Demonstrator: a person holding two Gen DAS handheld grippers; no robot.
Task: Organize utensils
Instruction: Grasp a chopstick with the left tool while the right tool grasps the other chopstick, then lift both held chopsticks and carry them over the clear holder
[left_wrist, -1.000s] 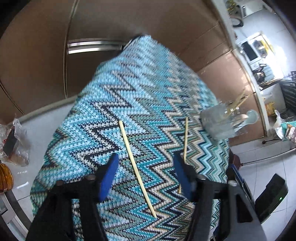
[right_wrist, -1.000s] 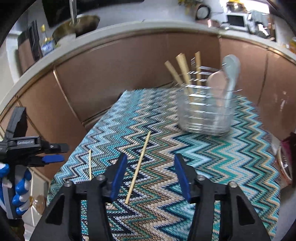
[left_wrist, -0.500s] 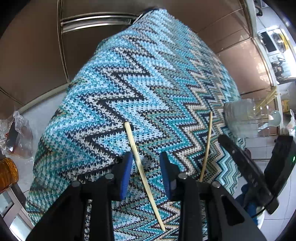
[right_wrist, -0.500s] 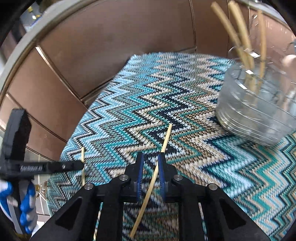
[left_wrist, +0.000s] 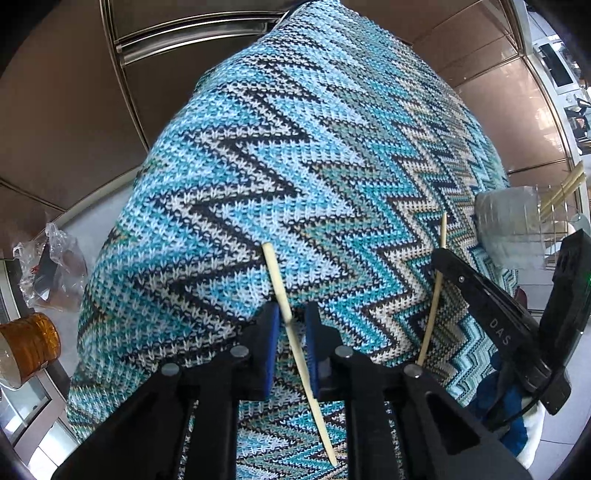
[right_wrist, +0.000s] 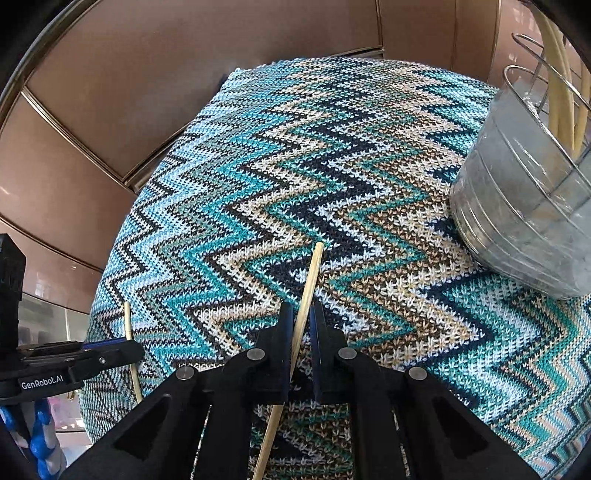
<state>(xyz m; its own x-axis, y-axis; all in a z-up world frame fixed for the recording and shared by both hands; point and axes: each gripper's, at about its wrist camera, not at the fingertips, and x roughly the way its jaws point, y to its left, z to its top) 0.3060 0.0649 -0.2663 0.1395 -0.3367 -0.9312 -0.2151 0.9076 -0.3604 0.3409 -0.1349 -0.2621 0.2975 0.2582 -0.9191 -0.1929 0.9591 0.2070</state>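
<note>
Two pale wooden chopsticks lie on a blue zigzag knitted cloth (left_wrist: 295, 129). My left gripper (left_wrist: 291, 314) points down over the left chopstick (left_wrist: 273, 269). Its jaws are closing, with the stick between the blue pads and a thin gap on each side. In the right wrist view my right gripper (right_wrist: 301, 314) is shut on the other chopstick (right_wrist: 312, 273), pads against its middle. That stick (left_wrist: 430, 325) and the right gripper's finger (left_wrist: 480, 291) also show in the left wrist view. A wire utensil holder (right_wrist: 517, 206) with chopsticks in it stands to the right.
Brown cabinet fronts (right_wrist: 92, 129) rise behind the cloth (right_wrist: 332, 147). A plastic bag (left_wrist: 55, 266) and an amber jar (left_wrist: 29, 347) sit left of the table. A hand in a blue glove (right_wrist: 37, 443) holds the left gripper, whose finger (right_wrist: 110, 354) crosses the left chopstick (right_wrist: 128, 325).
Both grippers came down close to the cloth. Each narrowed its jaws from wide open around its own chopstick. The right one closed further than the left.
</note>
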